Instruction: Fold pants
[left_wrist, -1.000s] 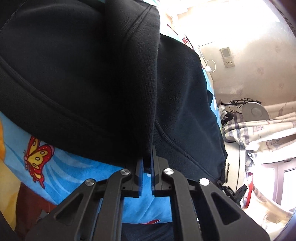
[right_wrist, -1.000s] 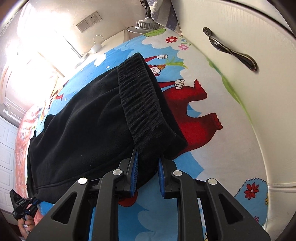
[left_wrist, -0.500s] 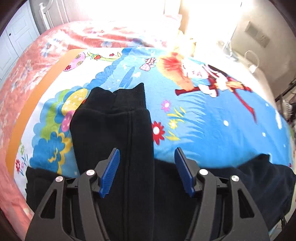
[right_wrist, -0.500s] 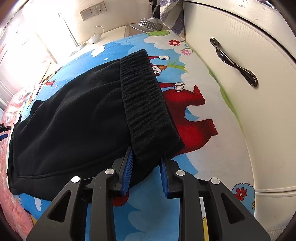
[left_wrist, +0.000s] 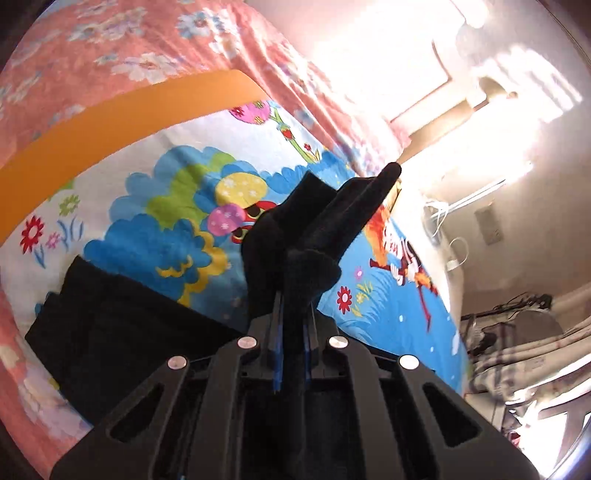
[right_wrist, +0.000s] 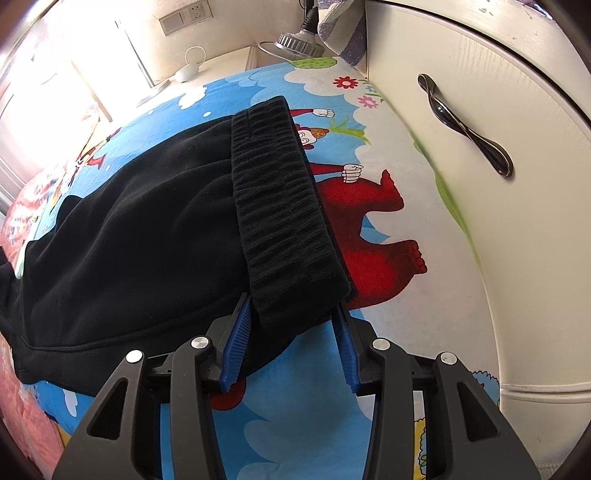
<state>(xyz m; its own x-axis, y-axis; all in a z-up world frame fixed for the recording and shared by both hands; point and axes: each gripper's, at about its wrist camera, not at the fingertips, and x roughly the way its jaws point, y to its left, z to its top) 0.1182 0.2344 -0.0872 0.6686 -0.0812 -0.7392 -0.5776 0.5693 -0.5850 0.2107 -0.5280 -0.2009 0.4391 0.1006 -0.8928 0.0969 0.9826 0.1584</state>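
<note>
One cartoon-printed bed sheet covers the mattress; its orange border meets a pink floral bedspread in the left wrist view. One pair of black pants lies flat across the sheet, ribbed waistband nearest the right wrist camera, its far legs cut off at the frame's left edge. One cream cabinet door with one metal handle stands just beside the sheet's right edge; open sheet lies between it and the waistband. Right gripper: blue pads spread, straddling the waistband corner without clamping. Left gripper: pads pressed together, pinching the cuffs, which are raised off the sheet; how many cuffs cannot be told. Window glare washes out the upper right.
</note>
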